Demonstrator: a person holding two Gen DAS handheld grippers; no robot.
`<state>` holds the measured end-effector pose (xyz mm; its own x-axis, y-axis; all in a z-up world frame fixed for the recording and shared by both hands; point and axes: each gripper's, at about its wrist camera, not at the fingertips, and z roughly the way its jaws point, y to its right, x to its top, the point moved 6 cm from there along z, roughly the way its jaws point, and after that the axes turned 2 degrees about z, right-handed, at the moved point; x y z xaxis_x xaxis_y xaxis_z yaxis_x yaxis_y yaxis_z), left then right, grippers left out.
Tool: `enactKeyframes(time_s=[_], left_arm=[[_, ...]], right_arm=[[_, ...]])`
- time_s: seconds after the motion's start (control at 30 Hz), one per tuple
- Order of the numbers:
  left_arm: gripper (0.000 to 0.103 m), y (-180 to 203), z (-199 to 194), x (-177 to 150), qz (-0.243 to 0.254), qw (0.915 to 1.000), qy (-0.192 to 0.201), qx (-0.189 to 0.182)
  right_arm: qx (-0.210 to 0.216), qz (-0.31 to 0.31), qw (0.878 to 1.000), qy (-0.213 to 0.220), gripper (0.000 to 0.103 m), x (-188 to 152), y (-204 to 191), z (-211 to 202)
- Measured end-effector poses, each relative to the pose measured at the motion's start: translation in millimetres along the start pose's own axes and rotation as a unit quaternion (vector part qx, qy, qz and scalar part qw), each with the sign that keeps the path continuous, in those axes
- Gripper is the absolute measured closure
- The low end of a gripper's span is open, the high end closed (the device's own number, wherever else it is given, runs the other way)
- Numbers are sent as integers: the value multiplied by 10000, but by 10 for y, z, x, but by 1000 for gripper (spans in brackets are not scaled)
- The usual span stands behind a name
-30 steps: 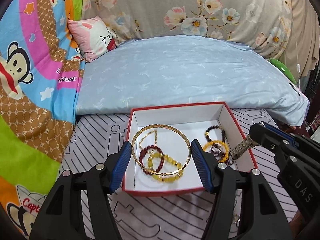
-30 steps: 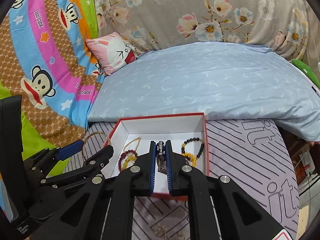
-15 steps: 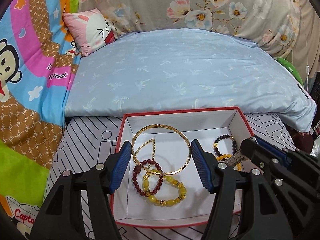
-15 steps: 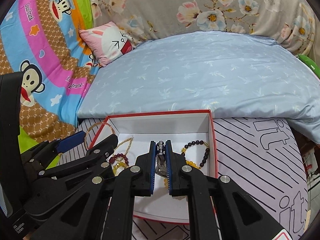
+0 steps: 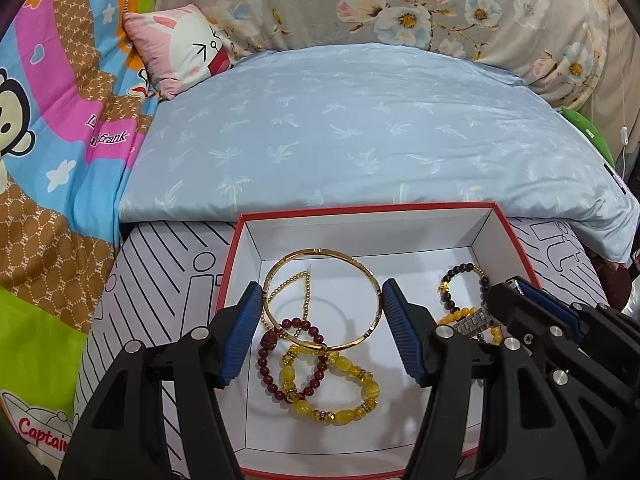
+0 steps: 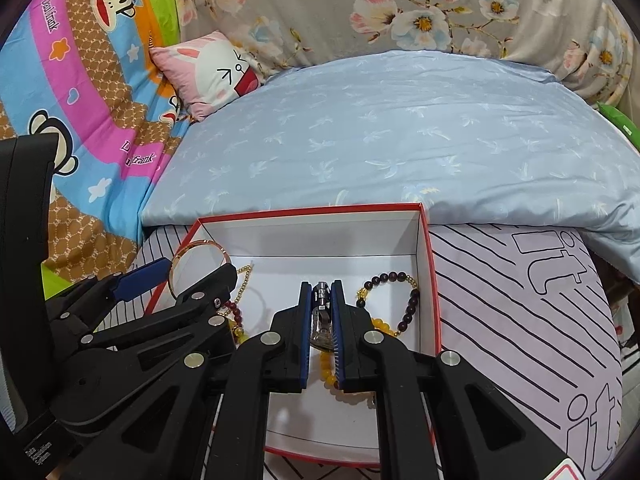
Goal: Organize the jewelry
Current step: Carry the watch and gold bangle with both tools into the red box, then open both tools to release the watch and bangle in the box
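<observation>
A red-rimmed white box [image 5: 516,248] [image 6: 424,264] lies on the striped sheet. My left gripper [image 5: 322,312] is shut on a gold bangle [image 5: 320,252] and holds it over the box's left half. Under it lie a dark red bead bracelet [image 5: 268,364], a yellow bead bracelet [image 5: 344,412] and a thin gold chain [image 5: 306,296]. My right gripper [image 6: 322,308] is shut on a silver metal watch band [image 6: 322,320] over the box's right half, above a dark bead bracelet [image 6: 412,304] and yellow beads [image 6: 328,372]. The band also shows in the left wrist view [image 5: 472,320].
A light blue pillow [image 5: 360,136] lies just behind the box. A pink rabbit cushion [image 5: 184,48] and a bright cartoon blanket [image 5: 60,140] are at the left. Floral bedding [image 6: 400,8] rises at the back. Striped sheet [image 6: 520,300] extends right of the box.
Both grippers have moved forward over the box. The bangle and the watch band now hang over its inside, lower than before. Both stay shut on their pieces.
</observation>
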<state>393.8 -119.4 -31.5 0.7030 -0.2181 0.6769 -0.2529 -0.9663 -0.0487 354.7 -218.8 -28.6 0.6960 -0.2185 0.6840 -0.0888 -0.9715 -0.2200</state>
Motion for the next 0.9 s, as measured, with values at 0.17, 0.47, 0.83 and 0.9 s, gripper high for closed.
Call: enactKeyframes(time_s=[0.17, 0.47, 0.83, 0.9], left_arm=[[44, -18, 40, -21, -14, 10000, -44, 26], [37, -88, 10, -20, -79, 9997, 4, 235], [37, -85, -241, -57, -91, 9997, 76, 217], [37, -87, -316, -59, -85, 9997, 111, 221]], right_arm=[[-37, -29, 10000, -40, 93, -20, -23, 43], [-242, -156, 9994, 171, 79, 3, -57, -75], [-244, -69, 9993, 281, 73, -37, -50, -336], [-235, -72, 9992, 314, 73, -52, -61, -411]])
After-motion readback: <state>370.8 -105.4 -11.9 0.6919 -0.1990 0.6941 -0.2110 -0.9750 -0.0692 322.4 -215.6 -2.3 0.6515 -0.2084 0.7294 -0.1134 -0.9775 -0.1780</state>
